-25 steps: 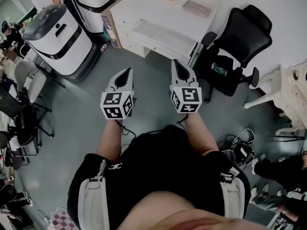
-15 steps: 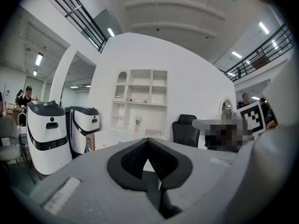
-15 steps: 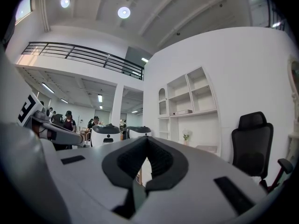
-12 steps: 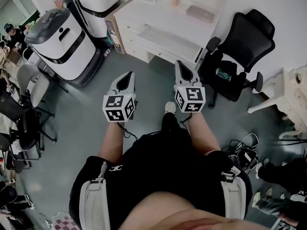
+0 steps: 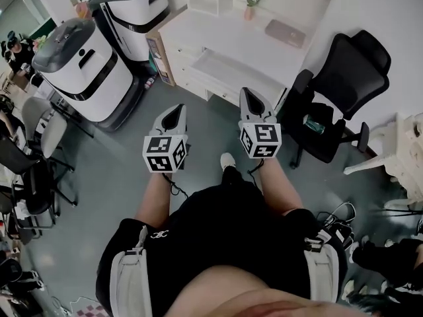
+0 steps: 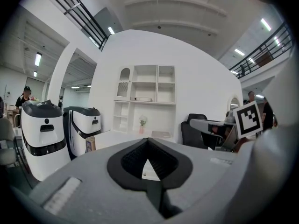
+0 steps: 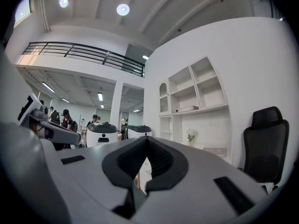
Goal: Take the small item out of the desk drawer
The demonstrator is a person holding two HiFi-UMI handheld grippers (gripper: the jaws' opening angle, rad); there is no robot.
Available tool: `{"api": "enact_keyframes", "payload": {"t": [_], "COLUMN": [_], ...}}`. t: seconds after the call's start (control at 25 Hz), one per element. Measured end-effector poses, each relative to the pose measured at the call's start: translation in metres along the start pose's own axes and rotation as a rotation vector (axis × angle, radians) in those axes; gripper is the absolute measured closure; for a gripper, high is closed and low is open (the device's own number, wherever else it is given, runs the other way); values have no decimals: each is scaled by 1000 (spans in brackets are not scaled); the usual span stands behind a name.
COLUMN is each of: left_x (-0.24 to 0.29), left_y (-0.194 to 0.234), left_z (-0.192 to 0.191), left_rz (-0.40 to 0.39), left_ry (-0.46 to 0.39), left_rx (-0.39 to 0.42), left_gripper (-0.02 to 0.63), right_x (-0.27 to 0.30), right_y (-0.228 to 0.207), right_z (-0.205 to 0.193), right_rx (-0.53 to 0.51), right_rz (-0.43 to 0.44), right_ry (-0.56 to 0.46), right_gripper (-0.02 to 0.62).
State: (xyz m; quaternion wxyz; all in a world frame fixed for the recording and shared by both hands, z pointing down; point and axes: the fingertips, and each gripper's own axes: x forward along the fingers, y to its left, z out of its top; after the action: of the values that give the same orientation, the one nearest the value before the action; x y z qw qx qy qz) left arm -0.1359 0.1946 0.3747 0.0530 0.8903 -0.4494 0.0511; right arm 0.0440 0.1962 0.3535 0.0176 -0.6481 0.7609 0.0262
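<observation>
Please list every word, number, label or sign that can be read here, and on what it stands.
No words or numbers can be read.
Left gripper, right gripper: only black square marker patterns, no letters.
Shorts: small white logo, too small to read.
Cardboard box: print blurred.

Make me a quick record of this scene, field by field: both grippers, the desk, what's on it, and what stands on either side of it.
left gripper: shut, nothing between its jaws
right gripper: shut, nothing between its jaws
desk: white, ahead of both grippers and apart from them
on the desk: potted plant, flat grey item
right of the desk: black office chair, bottle on its seat
left of the desk: two white machines
task progress: not begun, neither gripper at the desk
</observation>
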Motion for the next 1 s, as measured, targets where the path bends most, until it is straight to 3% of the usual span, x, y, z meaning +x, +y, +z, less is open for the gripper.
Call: {"api": "enact_keyframes", "payload": {"t": [0.56,1.0], "left_x": [206,328], "left_y": [52,80], "left_z": [36,53], "left_rz": [48,80], "left_ry": [50,73], "left_rx": [-19,-27], "left_gripper": [592,592], "right_x": [201,320], "right_y": [-92,-153], "right_z": [-25,-43], "right_rx": [36,51], "right_rz": [105,164], "right_ry": [73,112], "right_gripper": [598,600]}}
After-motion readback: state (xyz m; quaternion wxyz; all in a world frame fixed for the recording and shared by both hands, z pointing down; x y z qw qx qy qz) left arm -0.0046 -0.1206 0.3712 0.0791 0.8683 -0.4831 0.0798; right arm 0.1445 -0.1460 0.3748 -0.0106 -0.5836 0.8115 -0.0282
